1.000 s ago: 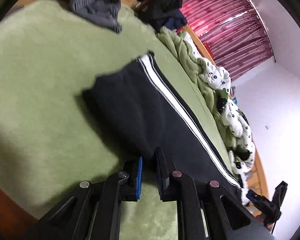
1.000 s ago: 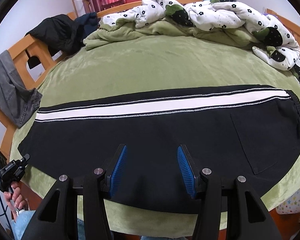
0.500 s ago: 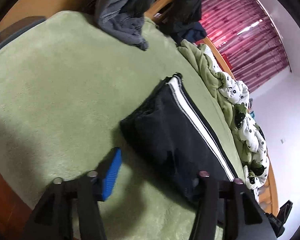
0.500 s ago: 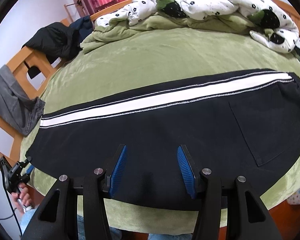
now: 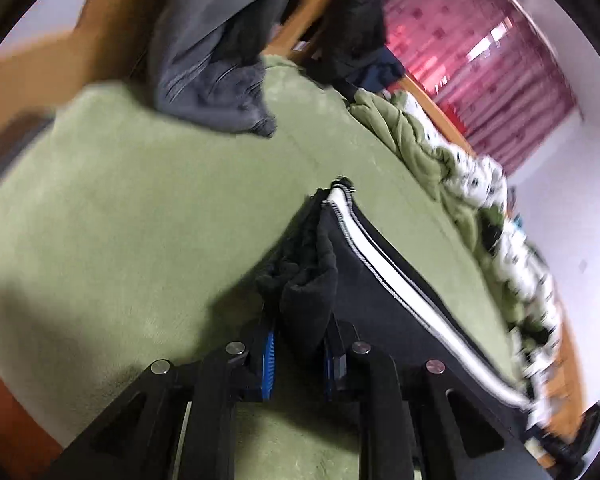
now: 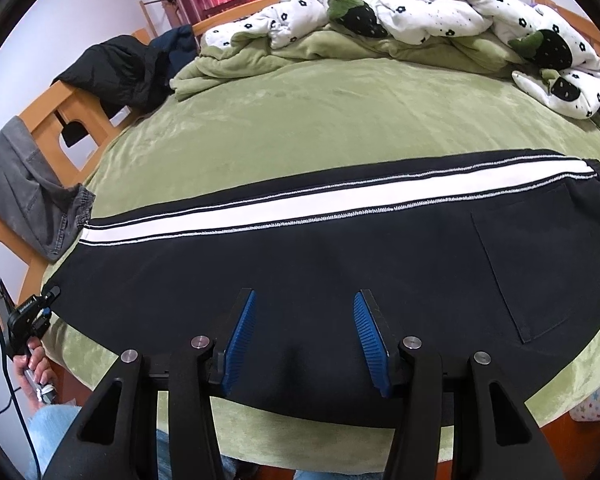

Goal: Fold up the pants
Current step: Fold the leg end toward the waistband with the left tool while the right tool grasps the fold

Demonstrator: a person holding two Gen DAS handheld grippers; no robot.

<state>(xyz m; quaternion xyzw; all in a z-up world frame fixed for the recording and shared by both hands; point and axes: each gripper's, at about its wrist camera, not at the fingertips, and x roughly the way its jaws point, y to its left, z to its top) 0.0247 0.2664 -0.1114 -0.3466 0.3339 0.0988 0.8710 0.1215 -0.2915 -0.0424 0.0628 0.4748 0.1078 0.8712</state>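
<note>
Left tool (image 5: 298, 354) now apparently clamped on pants (image 5: 380, 292), green bedspread (image 5: 140, 220) beneath.

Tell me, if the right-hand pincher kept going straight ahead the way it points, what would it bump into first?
Most likely the black pants: the open right gripper points over them toward the white stripe. Its height above the cloth is unclear.

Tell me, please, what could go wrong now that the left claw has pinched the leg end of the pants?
1. The left claw holds only a small bunch of the black pants; the fabric may slip out during the fold.
2. The right claw is open above the pants and pins nothing, so the whole garment could drag across the green blanket.
3. The gray garment lies close by and could snag.
</note>
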